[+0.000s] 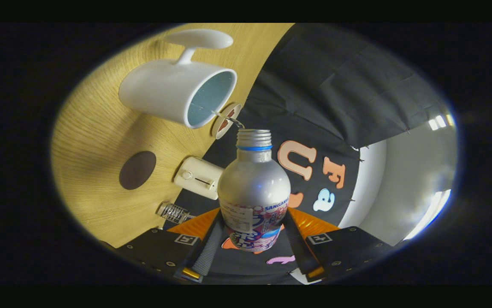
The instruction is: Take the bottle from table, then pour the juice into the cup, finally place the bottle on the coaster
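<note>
My gripper point(252, 231) is shut on a silver bottle point(253, 188), one finger pressing each side of its labelled lower body. The bottle has a blue ring at the neck and its mouth is uncapped. The whole view is tilted, so the wooden table point(96, 128) stands steeply to the left of the bottle. A white cup point(169, 92) with a pale blue inside rests on the table, its opening facing the bottle's mouth. A thin thread of liquid point(229, 117) runs between the mouth and the cup's rim. The dark round coaster point(137, 170) lies on the table, below the cup in this view and left of the bottle.
A small white box point(198, 176) sits at the table's edge between the coaster and the bottle. A little clear ribbed item point(173, 212) lies near my left finger. A round wooden disc point(226, 119) stands just behind the cup's rim. Black cloth wall hangs beyond the bottle.
</note>
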